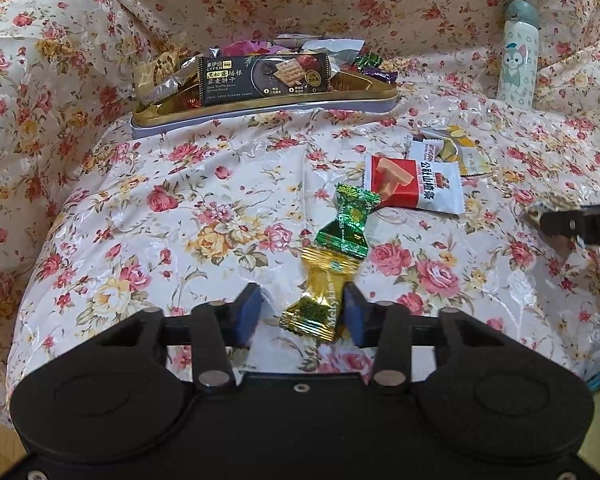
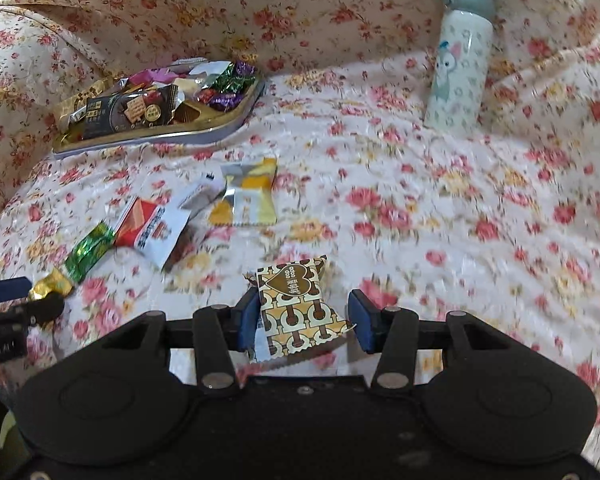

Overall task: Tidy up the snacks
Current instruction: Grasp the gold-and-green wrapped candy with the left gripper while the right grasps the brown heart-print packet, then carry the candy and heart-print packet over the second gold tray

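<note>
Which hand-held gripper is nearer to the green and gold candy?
The left. The left hand-held gripper has its open fingers on either side of the candy. The right hand-held gripper is further to the right, around a brown patterned packet.

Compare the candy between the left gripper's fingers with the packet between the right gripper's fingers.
The candy is a twist-wrap, gold with a green end; the packet is a flat pouch, cream with brown pattern and a heart. The candy's green end reaches well beyond the left gripper; the packet barely passes the right gripper. Both lie on the floral cloth, jaws open around them.
</note>
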### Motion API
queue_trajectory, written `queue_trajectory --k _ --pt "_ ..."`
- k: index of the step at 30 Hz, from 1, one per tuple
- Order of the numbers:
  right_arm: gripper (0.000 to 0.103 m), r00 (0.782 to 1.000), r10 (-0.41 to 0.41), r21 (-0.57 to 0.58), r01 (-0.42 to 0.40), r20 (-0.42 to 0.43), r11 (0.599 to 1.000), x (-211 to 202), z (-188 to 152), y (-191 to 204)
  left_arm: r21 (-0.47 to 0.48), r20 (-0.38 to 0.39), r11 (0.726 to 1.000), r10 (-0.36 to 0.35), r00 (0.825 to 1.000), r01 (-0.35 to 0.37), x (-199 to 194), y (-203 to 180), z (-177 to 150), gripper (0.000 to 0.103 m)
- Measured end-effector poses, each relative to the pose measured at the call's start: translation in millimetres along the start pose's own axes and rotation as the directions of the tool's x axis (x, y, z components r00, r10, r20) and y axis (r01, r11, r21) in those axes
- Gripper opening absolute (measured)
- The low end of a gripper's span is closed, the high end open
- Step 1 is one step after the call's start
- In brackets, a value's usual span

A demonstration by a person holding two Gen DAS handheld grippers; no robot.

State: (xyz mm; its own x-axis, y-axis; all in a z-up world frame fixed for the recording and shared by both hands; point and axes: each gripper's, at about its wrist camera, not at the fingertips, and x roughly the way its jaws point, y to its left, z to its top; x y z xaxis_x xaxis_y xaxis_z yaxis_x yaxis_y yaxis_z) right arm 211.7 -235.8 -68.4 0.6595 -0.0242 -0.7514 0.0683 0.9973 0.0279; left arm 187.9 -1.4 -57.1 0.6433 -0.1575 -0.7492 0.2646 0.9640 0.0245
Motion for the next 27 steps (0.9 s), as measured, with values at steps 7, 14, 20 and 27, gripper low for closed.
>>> queue_trajectory --k 7,14,20,27 --pt "0.051 1.000 0.002 0.033 -0.001 -0.010 0.999 -6 -17 -1 0.014 -0.025 1.000 0.005 1.000 -0.005 -3 -6 2 0.039" --pt "0.058 1.000 -0.004 0.033 0.004 0.003 0.999 -8 -19 -3 0.032 -0.047 0.999 0.008 0.999 -0.007 -2 -12 6 0.038" --pt "0.062 1.000 -0.013 -0.004 0.013 0.011 1.000 -3 -17 3 0.041 -0.059 0.999 0.011 0.998 -0.009 1 -17 10 0.038" --pt "0.059 1.000 -0.019 -0.044 0.019 0.012 0.999 2 -13 8 0.014 -0.076 1.000 -0.001 0.997 0.002 1 -16 12 0.036"
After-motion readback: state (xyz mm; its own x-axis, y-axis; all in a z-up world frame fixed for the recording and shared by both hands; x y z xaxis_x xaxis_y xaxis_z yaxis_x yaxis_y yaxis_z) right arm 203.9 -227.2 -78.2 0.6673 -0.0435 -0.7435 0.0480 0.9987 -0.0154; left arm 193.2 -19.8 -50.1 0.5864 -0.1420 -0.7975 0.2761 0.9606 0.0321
